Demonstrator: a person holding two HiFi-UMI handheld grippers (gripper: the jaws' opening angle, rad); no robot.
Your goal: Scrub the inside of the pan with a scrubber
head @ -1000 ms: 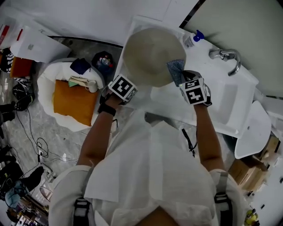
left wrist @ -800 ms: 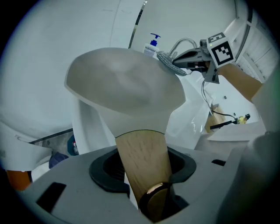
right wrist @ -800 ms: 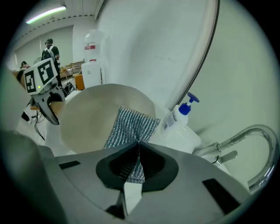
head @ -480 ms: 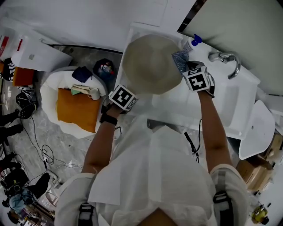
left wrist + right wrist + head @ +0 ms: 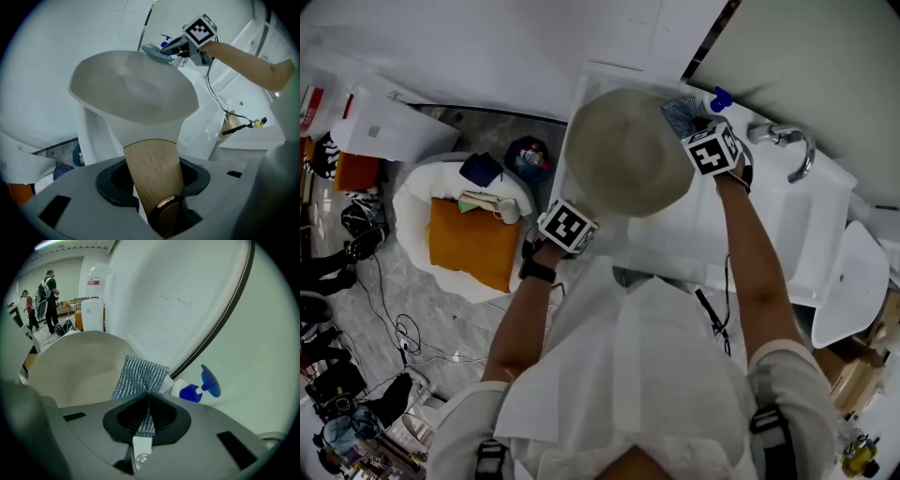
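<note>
A cream pan (image 5: 623, 155) is held tilted over the white sink counter. My left gripper (image 5: 584, 214) is shut on its wooden handle (image 5: 152, 173), which runs up between the jaws to the pan bowl (image 5: 133, 89). My right gripper (image 5: 698, 131) is shut on a silver-blue striped scrubber (image 5: 680, 112). The scrubber (image 5: 140, 376) fans out from the closed jaws and lies at the pan's far rim (image 5: 75, 369). In the left gripper view the scrubber (image 5: 157, 53) rests on the top edge of the pan, with the right gripper (image 5: 180, 45) behind it.
A white sink (image 5: 769, 216) with a chrome faucet (image 5: 787, 141) lies to the right. A bottle with a blue pump (image 5: 719, 97) stands by the wall. A white beanbag with an orange cushion (image 5: 469, 244) and cables sit on the floor at left. People (image 5: 47, 291) stand far off.
My right gripper has carried the scrubber from the pan's right side up to its far rim. The pan and my left gripper have shifted slightly right and lower in the head view.
</note>
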